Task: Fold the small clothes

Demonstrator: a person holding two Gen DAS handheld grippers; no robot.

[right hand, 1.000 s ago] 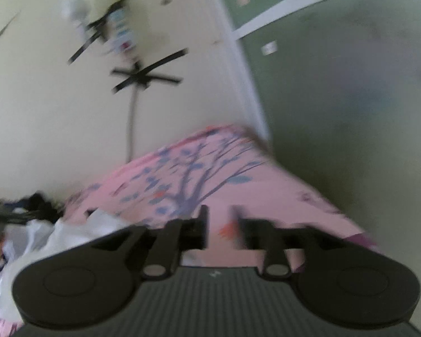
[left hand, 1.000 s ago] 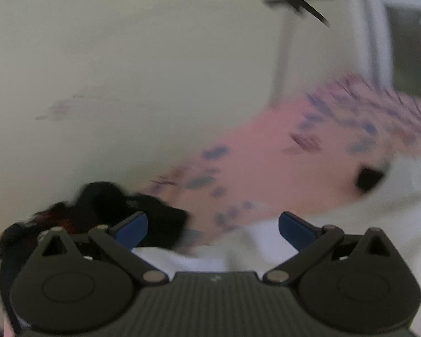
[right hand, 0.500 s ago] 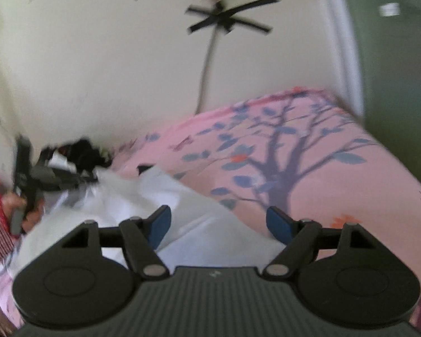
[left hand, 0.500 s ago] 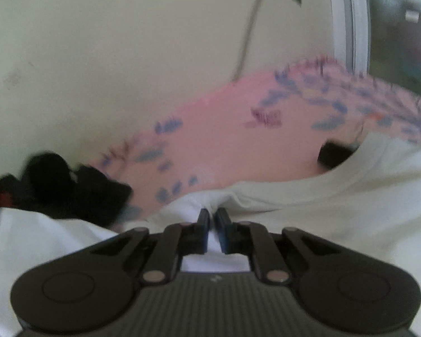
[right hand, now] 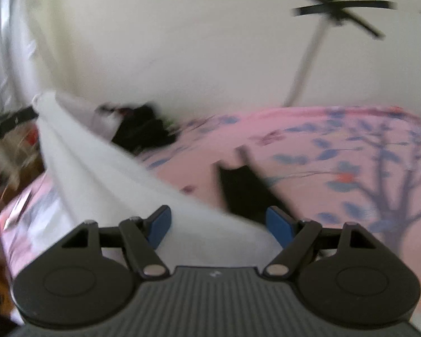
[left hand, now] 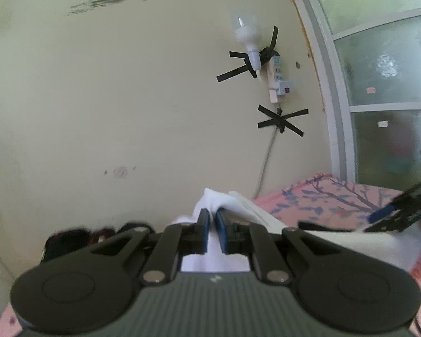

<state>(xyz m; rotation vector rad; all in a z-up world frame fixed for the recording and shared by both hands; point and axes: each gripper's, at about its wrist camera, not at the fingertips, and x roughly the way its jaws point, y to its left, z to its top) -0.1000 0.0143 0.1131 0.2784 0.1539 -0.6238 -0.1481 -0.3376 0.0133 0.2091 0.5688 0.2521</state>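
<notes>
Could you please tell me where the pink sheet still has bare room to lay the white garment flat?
The pink sheet is bare between the black item and the wall, and rightward over the tree print. The left is crowded: the dark clothes pile and the white garment itself.

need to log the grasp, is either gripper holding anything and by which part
The left gripper is shut on a bunched fold of the white garment. The right gripper is open, holding nothing.
</notes>
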